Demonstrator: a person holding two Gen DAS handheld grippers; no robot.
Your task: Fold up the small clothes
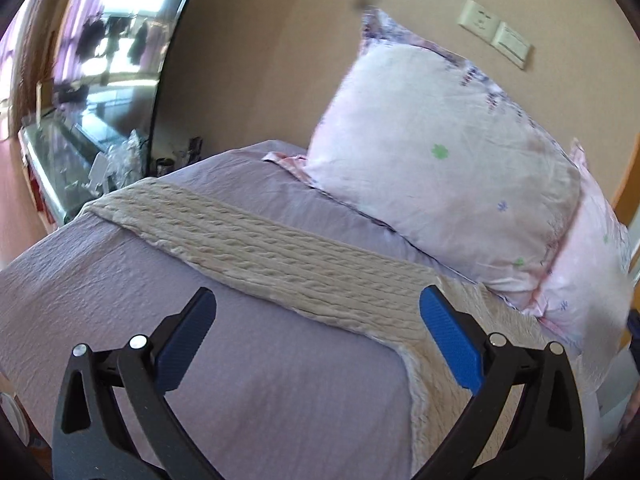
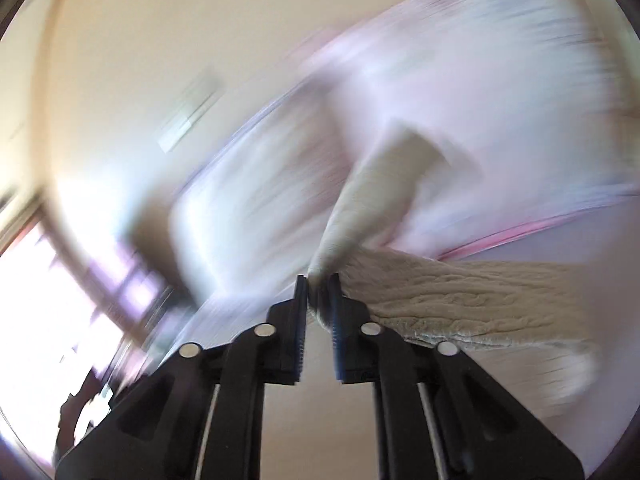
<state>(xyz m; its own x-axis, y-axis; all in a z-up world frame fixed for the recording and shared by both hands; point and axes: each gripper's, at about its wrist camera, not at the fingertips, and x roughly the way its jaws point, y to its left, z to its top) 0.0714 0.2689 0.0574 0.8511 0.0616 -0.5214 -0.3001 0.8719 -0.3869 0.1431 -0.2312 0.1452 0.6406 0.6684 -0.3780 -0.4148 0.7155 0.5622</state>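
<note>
A cream cable-knit garment point(image 1: 280, 248) lies spread on the lilac bed sheet point(image 1: 120, 264), one long part running from the left edge toward the pillows. My left gripper point(image 1: 318, 304) is open and empty, hovering just above the garment's near edge. In the right wrist view, which is motion-blurred, my right gripper point(image 2: 319, 282) is shut on a bunched edge of the same knit garment point(image 2: 460, 300) and holds it lifted, with the fabric trailing to the right.
Two pale pink floral pillows point(image 1: 440, 160) lean against the beige wall point(image 1: 260, 60) at the head of the bed. A mirror and a cluttered glass-topped table point(image 1: 72, 152) stand left of the bed. Wall sockets point(image 1: 496, 32) are above the pillows.
</note>
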